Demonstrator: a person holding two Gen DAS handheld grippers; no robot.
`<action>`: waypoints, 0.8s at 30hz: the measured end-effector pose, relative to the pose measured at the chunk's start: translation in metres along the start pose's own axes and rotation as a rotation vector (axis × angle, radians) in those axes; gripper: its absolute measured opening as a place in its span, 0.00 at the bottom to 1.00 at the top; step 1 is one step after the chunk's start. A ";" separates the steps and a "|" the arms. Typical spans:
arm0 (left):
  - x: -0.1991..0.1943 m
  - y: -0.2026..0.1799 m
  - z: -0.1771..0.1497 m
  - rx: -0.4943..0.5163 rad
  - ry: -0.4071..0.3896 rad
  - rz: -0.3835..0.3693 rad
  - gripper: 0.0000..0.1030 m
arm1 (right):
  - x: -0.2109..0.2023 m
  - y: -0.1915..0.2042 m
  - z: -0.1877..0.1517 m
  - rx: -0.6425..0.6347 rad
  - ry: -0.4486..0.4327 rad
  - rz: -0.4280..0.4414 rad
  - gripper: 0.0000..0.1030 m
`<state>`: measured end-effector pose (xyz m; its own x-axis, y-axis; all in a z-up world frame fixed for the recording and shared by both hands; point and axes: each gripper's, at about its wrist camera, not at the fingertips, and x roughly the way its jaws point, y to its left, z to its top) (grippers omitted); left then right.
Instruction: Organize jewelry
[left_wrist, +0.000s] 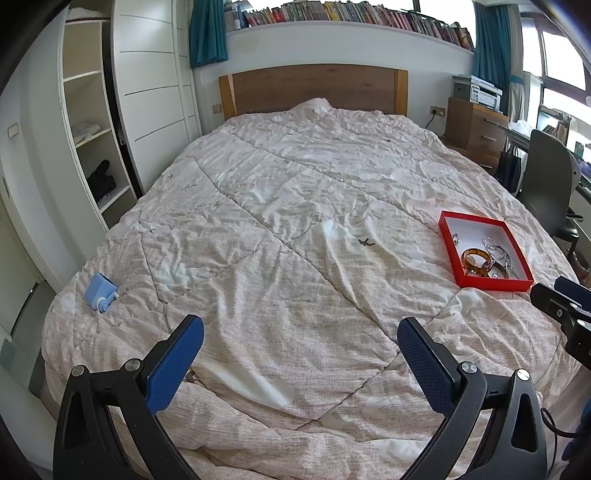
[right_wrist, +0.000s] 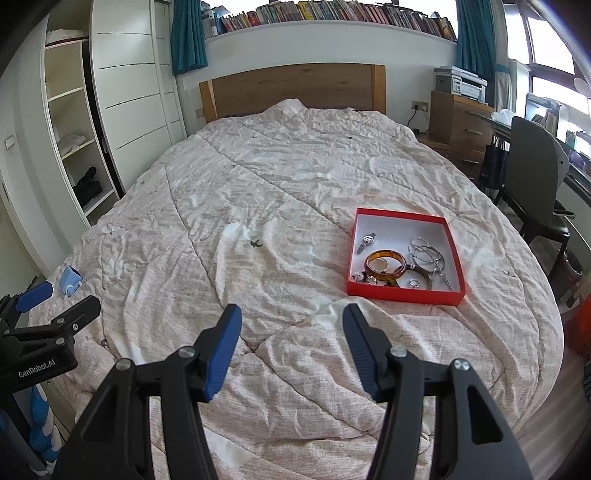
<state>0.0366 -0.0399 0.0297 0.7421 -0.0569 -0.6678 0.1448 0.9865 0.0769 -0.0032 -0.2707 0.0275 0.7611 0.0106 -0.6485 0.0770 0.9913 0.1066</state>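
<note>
Two handheld grippers hover over the foot of a bed (right_wrist: 280, 177) spread with a rumpled pale quilt, both empty. The left gripper (left_wrist: 301, 343) has its blue fingers spread wide; the right gripper (right_wrist: 291, 332) stands parted too, more narrowly. To the right on the quilt lies a shallow red tray (right_wrist: 406, 293) already holding the jewelry: an amber bangle (right_wrist: 385, 266), thin silver bangles (right_wrist: 424, 251), a small wristwatch (right_wrist: 365, 240) and a ring (right_wrist: 414, 283) (smaller pieces in the near corner are too small to name). A small light-blue box (left_wrist: 100, 291) sits well apart at the bed's left edge. The scene fits either jewelry gathered in the tray or a tray awaiting sorting, so no next move is settled.
</note>
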 end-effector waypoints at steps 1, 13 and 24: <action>0.001 0.000 0.000 0.000 0.002 0.000 1.00 | 0.001 0.000 -0.001 0.000 0.002 0.000 0.54; 0.012 0.000 -0.003 0.001 0.027 -0.006 1.00 | 0.012 -0.002 -0.004 0.004 0.031 0.000 0.54; 0.019 0.000 -0.004 0.003 0.044 -0.012 1.00 | 0.020 -0.003 -0.006 0.006 0.053 -0.002 0.54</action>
<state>0.0476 -0.0407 0.0139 0.7108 -0.0615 -0.7007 0.1554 0.9853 0.0712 0.0080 -0.2723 0.0102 0.7258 0.0158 -0.6877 0.0820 0.9906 0.1094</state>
